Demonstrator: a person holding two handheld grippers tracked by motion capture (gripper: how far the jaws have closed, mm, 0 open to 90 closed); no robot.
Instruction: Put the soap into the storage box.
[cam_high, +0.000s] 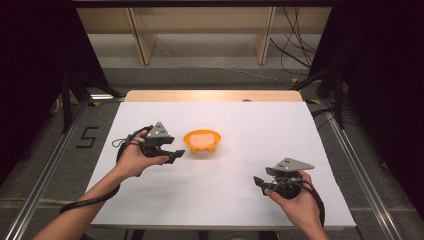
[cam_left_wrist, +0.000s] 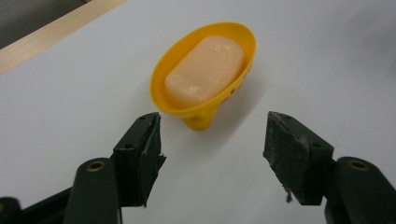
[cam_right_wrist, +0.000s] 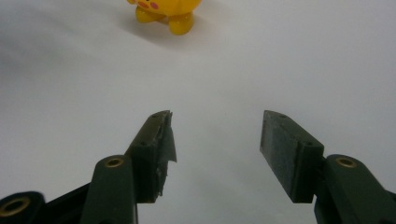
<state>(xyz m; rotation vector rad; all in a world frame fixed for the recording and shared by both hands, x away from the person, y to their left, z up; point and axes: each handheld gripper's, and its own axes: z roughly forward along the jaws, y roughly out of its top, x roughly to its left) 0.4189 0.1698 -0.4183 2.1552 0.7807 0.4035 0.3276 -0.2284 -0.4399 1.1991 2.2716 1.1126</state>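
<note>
A yellow soap dish (cam_high: 188, 139) stands on small feet near the middle of the white table, and a pale peach bar of soap (cam_high: 202, 138) lies in it. My left gripper (cam_high: 177, 154) is held just left of the dish, jaws pointing toward it. In the left gripper view the jaws (cam_left_wrist: 212, 123) stand apart with nothing between them, a short way from the dish (cam_left_wrist: 159, 77) and its soap (cam_left_wrist: 205, 70). My right gripper (cam_high: 258, 180) hovers at the front right, open and empty (cam_right_wrist: 215, 119). The dish's feet (cam_right_wrist: 180, 21) show far off at the top of the right gripper view.
The white sheet (cam_high: 250, 135) covers most of the table, with a strip of bare wood (cam_high: 215, 95) along the far edge. Wooden shelving (cam_high: 200, 30) and loose cables (cam_high: 295, 45) stand on the floor beyond. Metal rails (cam_high: 45, 175) run along both sides.
</note>
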